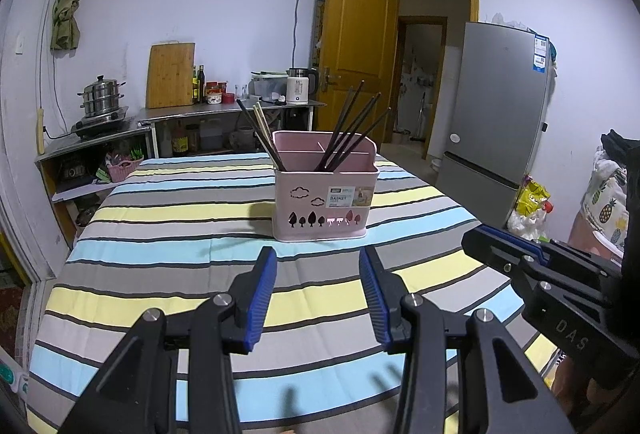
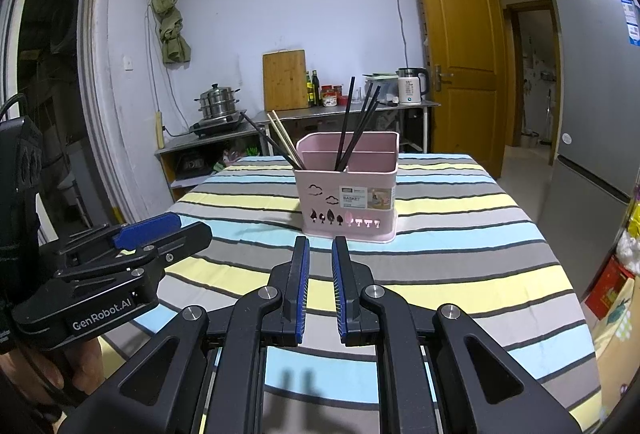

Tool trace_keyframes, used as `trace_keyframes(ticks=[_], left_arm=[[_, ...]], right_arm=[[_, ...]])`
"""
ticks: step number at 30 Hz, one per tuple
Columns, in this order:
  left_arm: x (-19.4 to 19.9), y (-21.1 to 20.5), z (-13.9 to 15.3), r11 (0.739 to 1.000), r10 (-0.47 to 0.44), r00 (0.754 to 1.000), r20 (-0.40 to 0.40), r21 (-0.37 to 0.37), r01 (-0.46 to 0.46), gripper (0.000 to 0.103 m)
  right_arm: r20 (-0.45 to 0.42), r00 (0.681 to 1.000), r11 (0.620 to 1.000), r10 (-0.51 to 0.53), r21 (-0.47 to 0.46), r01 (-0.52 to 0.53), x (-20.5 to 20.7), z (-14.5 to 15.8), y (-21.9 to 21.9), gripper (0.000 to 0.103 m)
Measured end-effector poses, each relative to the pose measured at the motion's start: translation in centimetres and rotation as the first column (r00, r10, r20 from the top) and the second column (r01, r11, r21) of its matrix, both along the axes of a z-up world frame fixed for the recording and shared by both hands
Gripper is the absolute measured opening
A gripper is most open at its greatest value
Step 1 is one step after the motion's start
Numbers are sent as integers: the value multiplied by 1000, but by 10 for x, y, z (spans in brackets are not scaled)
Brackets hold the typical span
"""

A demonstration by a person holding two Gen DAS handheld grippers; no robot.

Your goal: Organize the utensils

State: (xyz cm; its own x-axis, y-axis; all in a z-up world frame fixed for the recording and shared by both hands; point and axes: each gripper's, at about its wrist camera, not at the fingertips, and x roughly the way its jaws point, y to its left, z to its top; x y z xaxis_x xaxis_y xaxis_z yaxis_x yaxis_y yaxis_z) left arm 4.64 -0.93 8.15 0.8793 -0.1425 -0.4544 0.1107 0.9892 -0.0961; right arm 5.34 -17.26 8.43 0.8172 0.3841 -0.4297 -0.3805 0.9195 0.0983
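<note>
Jaws of the left gripper [image 1: 318, 288] parted with a clear gap, nothing between the blue pads; jaws of the right gripper [image 2: 320, 282] drawn near together with only a narrow slit left, also empty. Both held low over the near part of the striped counter [image 2: 460, 258], pointing toward twelve o'clock at the pink utensil basket [image 2: 348, 200].

Basket standing upright near the middle of the counter, just beyond the fingertips. Dark chopsticks [image 2: 358, 126] leaning out of its front compartment toward one o'clock, and further dark sticks beside pale wooden chopsticks [image 2: 285, 139] leaning from the left end toward ten o'clock. Exact divider for each bundle hard to tell from these angles.

No loose utensil visible anywhere on the striped cloth, at any clock position around the basket. Judging from that, sorting seems finished or very nearly so: everything visible already stands in the basket, and nothing is carried in either gripper. Possibly left: tidying mixed dark and pale sticks at the left end, if separation by kind is wanted.
</note>
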Motion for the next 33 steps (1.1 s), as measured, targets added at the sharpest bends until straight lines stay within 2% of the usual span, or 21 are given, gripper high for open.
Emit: trace_keyframes(ticks=[33], left_arm=[[-1, 2, 1, 1000, 3, 1000, -6, 4, -3, 45]], right_arm=[[-6, 1000, 1000, 4, -1, -4, -2, -3, 1, 11]])
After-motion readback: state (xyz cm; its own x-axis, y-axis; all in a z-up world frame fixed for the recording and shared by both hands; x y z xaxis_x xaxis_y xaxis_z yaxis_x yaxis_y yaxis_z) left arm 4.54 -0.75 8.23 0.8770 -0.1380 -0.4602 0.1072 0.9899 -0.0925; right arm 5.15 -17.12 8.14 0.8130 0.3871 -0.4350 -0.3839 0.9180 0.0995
